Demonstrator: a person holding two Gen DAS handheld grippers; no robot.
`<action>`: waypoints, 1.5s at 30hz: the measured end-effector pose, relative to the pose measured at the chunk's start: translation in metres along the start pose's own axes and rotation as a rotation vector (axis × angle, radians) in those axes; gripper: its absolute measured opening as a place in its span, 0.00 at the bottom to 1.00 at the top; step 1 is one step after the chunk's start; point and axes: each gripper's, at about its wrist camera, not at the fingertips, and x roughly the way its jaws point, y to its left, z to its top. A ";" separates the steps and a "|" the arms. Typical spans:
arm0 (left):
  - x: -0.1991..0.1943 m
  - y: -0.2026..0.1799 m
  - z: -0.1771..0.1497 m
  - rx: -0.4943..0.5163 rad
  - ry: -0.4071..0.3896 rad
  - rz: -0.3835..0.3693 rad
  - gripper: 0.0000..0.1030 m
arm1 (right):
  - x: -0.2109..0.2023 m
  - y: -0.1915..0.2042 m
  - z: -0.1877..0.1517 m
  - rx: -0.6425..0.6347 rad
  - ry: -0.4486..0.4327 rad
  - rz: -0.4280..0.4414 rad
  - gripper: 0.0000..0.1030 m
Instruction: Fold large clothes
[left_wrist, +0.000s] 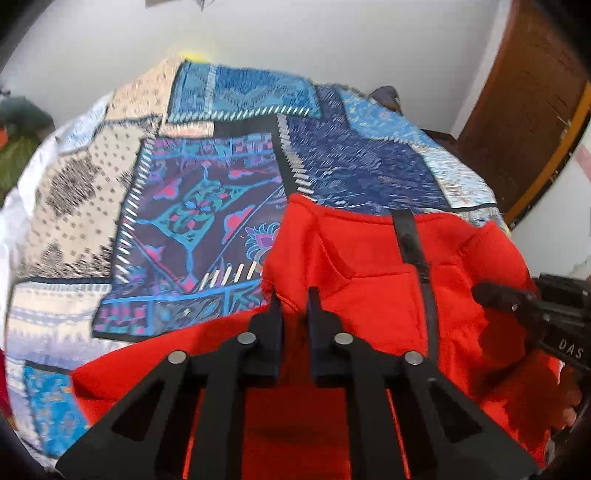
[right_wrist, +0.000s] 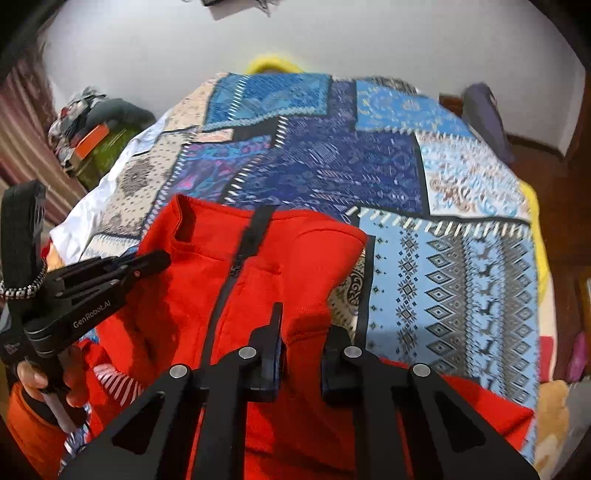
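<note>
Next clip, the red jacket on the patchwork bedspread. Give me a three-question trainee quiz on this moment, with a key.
1. True or false: the red jacket lies on a plain white sheet.
2. What does the right gripper pinch? A) red fabric B) yellow pillow C) nothing
3. What dark line runs down the jacket's front?

Key:
1. False; it lies on a patchwork bedspread.
2. A
3. A black zipper. The left gripper is shut on the same jacket.

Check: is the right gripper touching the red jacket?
Touching. In the right wrist view, the right gripper has its jaws closed on a raised fold of the red jacket.
</note>
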 end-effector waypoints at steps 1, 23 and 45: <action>-0.009 -0.001 -0.001 0.013 -0.011 0.002 0.08 | -0.009 0.003 -0.001 -0.004 -0.007 0.008 0.11; -0.181 -0.023 -0.172 0.106 -0.024 -0.012 0.07 | -0.143 0.102 -0.174 -0.165 0.050 0.095 0.10; -0.176 -0.006 -0.310 0.104 0.149 0.046 0.12 | -0.164 0.079 -0.264 -0.084 0.214 0.104 0.11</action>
